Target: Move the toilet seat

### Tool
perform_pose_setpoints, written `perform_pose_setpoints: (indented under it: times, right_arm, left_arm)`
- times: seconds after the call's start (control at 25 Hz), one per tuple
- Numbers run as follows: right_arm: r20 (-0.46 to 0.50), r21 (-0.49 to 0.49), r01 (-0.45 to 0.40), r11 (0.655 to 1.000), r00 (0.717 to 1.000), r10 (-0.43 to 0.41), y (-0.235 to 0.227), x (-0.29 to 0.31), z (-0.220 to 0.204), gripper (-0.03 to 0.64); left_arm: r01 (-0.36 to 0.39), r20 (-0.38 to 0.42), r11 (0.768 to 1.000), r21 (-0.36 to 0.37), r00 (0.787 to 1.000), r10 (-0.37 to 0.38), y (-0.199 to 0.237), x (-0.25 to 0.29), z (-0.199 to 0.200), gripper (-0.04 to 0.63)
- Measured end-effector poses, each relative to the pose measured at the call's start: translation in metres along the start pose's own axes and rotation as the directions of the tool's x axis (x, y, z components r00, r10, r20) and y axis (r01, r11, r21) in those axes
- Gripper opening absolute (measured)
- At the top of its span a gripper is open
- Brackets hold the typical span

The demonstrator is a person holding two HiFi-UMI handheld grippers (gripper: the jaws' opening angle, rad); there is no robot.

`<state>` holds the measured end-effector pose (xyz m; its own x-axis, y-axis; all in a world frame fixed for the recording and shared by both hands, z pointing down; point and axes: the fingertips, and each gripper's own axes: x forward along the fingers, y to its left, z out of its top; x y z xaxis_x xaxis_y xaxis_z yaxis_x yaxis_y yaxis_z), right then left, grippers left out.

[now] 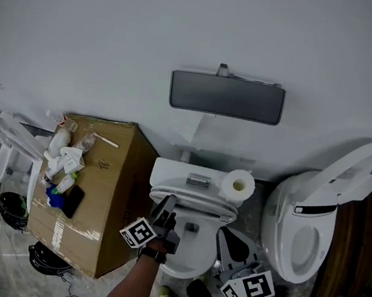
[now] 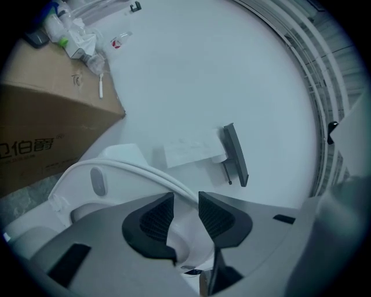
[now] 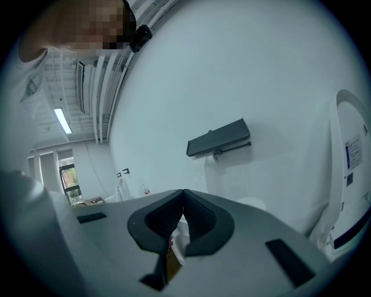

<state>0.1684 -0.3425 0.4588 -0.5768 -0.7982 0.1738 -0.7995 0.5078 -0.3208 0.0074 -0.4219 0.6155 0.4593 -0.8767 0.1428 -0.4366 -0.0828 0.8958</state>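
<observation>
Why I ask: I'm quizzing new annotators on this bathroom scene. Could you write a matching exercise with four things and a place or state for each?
Things:
1. roll
2. shelf
3. left gripper
4. right gripper

Places or states:
A. jaws together
B. on the tank
C. on the wall
D. gripping the seat rim

Pairs: 1-B, 2-C, 3-D, 4-A
</observation>
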Motion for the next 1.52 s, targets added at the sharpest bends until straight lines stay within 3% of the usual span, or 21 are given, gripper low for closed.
perform_pose_setpoints:
  times: [0.36, 0.48, 0.72, 0.8, 0.96, 1.28, 1.4, 1.52]
  right_arm:
    - [-0.010, -0.013, -0.006, 1.000, 1.000, 0.005, 0.002, -0.003, -0.003, 0.011]
    - [-0.006, -0.009, -0.009, 1.000, 1.000, 0.009, 0.010, -0.003, -0.001, 0.011]
    - [0.013, -0.014, -0.004, 1.000, 1.000, 0.004, 0.038, -0.006, 0.012, 0.011]
    - [0.024, -0.022, -0.001, 1.000, 1.000, 0.001, 0.049, -0.009, 0.019, 0.011]
    - [0.051, -0.021, 0.019, 1.000, 0.999, -0.017, 0.069, -0.018, 0.030, 0.011]
    - [0.092, -0.077, 0.025, 0.997, 0.996, -0.018, 0.127, -0.056, 0.060, 0.011]
    - [0.109, -0.106, 0.030, 0.994, 0.994, -0.019, 0.151, -0.074, 0.071, 0.011]
    - [0.122, -0.123, 0.040, 0.992, 0.992, -0.024, 0.176, -0.093, 0.080, 0.011]
  left_arm:
    - [-0.017, -0.026, 0.993, 0.120, 0.999, 0.020, 0.007, 0.003, 0.004, 0.140]
    - [0.012, -0.051, 0.989, 0.145, 0.999, -0.004, -0.015, -0.002, 0.002, 0.139]
    - [0.054, -0.106, 0.963, 0.264, 0.994, -0.027, -0.059, -0.029, 0.006, 0.104]
    - [0.074, -0.121, 0.941, 0.329, 0.992, -0.036, -0.082, -0.042, 0.008, 0.063]
    - [0.125, -0.150, 0.871, 0.475, 0.987, -0.060, -0.134, -0.074, 0.015, 0.031]
    - [0.220, -0.165, 0.729, 0.649, 0.975, -0.147, -0.242, -0.163, 0.021, 0.014]
    - [0.248, -0.196, 0.692, 0.678, 0.968, -0.155, -0.268, -0.197, 0.019, 0.014]
    - [0.255, -0.211, 0.684, 0.683, 0.966, -0.150, -0.284, -0.231, 0.023, 0.014]
